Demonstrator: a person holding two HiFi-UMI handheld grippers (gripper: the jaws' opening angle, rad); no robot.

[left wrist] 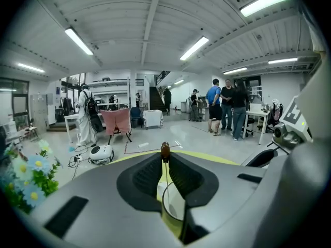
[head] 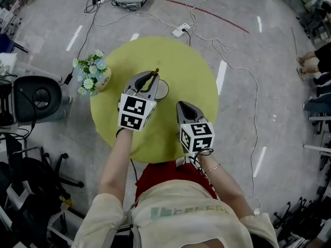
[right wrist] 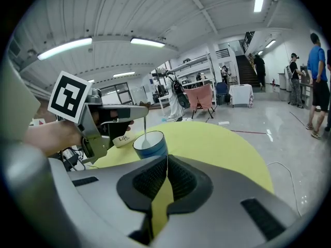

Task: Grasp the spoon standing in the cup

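A blue cup (right wrist: 153, 146) stands near the middle of the round yellow-green table (head: 191, 71). A thin metal spoon (right wrist: 145, 125) with a brown handle tip (left wrist: 165, 151) stands upright in it, its bowl inside the cup. My left gripper (head: 153, 79) hovers over the cup (head: 163, 90) and is shut on the spoon's handle just below the tip (head: 156, 72). In the left gripper view the cup's rim (left wrist: 170, 200) shows below the jaws. My right gripper (head: 182, 105) is shut with nothing in it, a little nearer me and to the right of the cup.
A pot of blue and white flowers (head: 93, 76) sits at the table's left edge. A small white object (right wrist: 123, 138) lies beside the cup. Cables and a power strip (head: 181, 30) run over the floor behind the table. An office chair (head: 36, 97) stands left.
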